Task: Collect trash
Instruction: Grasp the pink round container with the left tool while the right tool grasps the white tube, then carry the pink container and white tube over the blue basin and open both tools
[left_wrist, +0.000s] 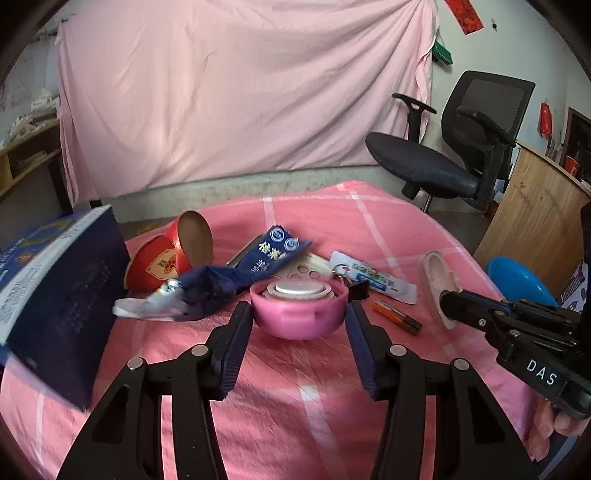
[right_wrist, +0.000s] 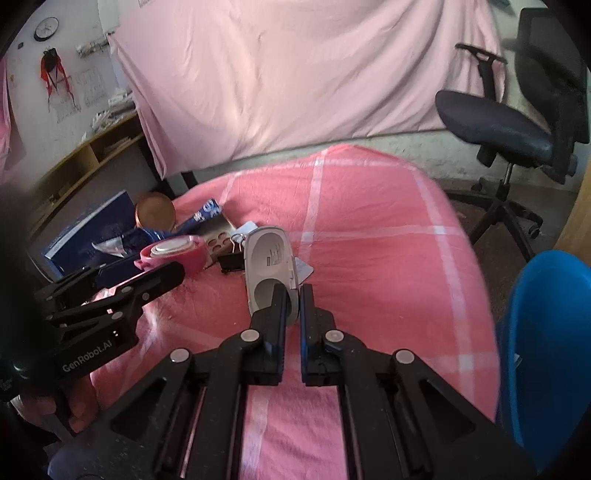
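Observation:
Clutter lies on a table with a pink checked cloth (left_wrist: 280, 387). My left gripper (left_wrist: 298, 314) is open, its fingers on either side of a pink round container (left_wrist: 298, 314) with a white lid; the container also shows in the right wrist view (right_wrist: 177, 253). My right gripper (right_wrist: 292, 295) is shut on the near edge of a white plastic tray (right_wrist: 269, 254), which also shows in the left wrist view (left_wrist: 439, 277). Behind lie a crumpled blue wrapper (left_wrist: 236, 275), red paper cups (left_wrist: 173, 254), a toothpaste tube (left_wrist: 373, 277) and an orange battery (left_wrist: 397, 316).
A dark blue box (left_wrist: 55, 295) stands at the table's left. A blue bin (right_wrist: 550, 343) is beside the table's right edge. A black office chair (left_wrist: 454, 147) stands behind on the right. A black binder clip (right_wrist: 231, 263) lies by the tray. A pink sheet hangs behind.

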